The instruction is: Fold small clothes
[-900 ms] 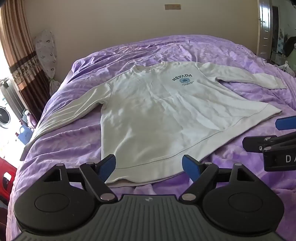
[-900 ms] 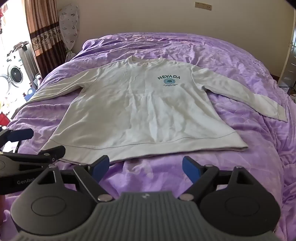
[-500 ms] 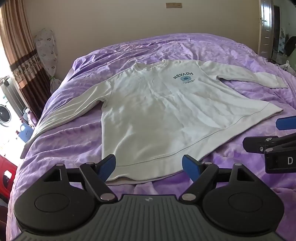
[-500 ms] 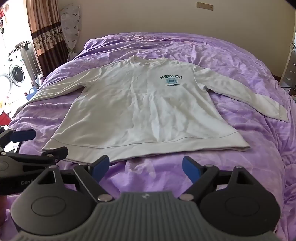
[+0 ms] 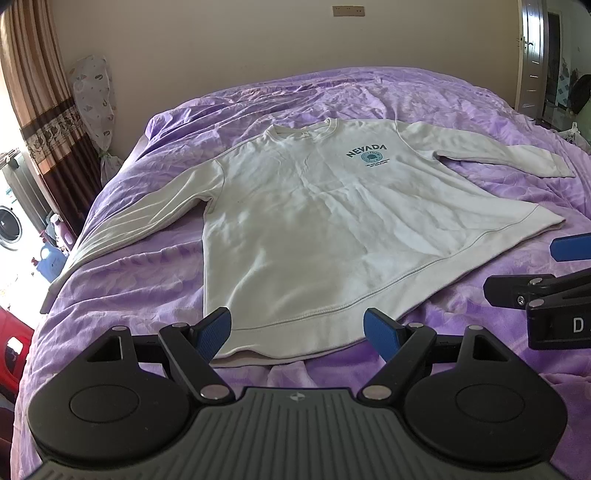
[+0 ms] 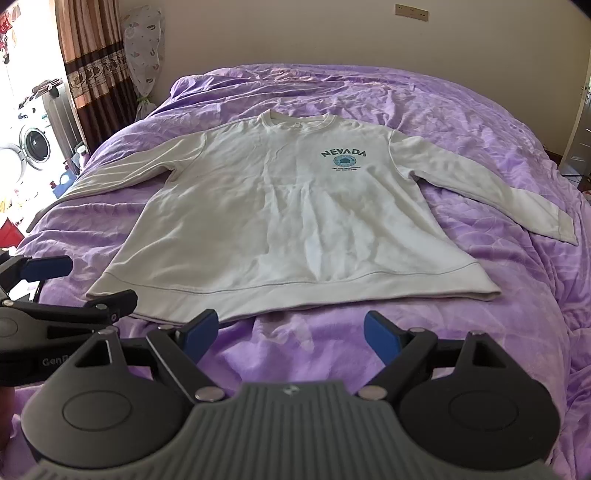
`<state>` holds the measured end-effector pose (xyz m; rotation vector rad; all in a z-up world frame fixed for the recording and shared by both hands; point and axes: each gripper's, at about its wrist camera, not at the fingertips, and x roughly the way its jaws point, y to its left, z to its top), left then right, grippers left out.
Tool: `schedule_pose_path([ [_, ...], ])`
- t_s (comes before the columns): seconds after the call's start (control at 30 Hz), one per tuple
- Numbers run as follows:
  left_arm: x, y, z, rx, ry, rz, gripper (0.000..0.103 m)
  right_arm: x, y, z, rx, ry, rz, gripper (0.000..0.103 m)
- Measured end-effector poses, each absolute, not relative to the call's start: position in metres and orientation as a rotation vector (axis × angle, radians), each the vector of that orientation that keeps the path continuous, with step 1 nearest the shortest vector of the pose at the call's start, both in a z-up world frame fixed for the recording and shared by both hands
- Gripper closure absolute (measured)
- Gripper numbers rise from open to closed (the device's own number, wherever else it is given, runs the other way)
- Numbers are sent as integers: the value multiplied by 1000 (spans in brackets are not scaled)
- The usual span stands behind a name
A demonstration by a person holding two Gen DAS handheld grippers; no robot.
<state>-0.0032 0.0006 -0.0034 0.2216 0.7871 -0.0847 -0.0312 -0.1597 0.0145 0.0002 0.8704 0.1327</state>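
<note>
While both tools hang above the near edge of the bed, neither touches the garment. Left gripper (image 5: pixel 297 330): jaws spread wide with nothing between them, blue pads over the hem at the sweatshirt's left corner, clear of the cloth. Right gripper (image 6: pixel 290 334): jaws likewise spread wide and empty, poised over bare bedspread (image 6: pixel 498 332) just short of the hem. Each tool shows at the edge of the other's view, side by side and apart.

White sweatshirt (image 6: pixel 295 221): lies flat and face up on the purple bedspread, hem toward the grippers, collar away from them. Both sleeves are spread outward, the left one running toward the bed's left edge, the right one angled down toward the right side. Teal "NEVADA" print (image 6: pixel 343 157) sits on the chest, right of centre. Fabric shows light creasing; no fold is made.

Beyond the bed: plain wall with a switch plate (image 5: pixel 348 11), a brown patterned curtain (image 6: pixel 92 62) at far left, and a washing machine (image 6: pixel 35 146) past it.
</note>
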Motion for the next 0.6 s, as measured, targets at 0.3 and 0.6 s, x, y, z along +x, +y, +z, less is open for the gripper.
schedule_pose_path([
  [0.3, -2, 5, -3, 216, 791, -75, 8, -31, -159, 14, -1, 871, 133, 21],
  [0.6, -3, 6, -4, 216, 791, -74, 8, -31, -159, 15, -1, 871, 133, 21],
])
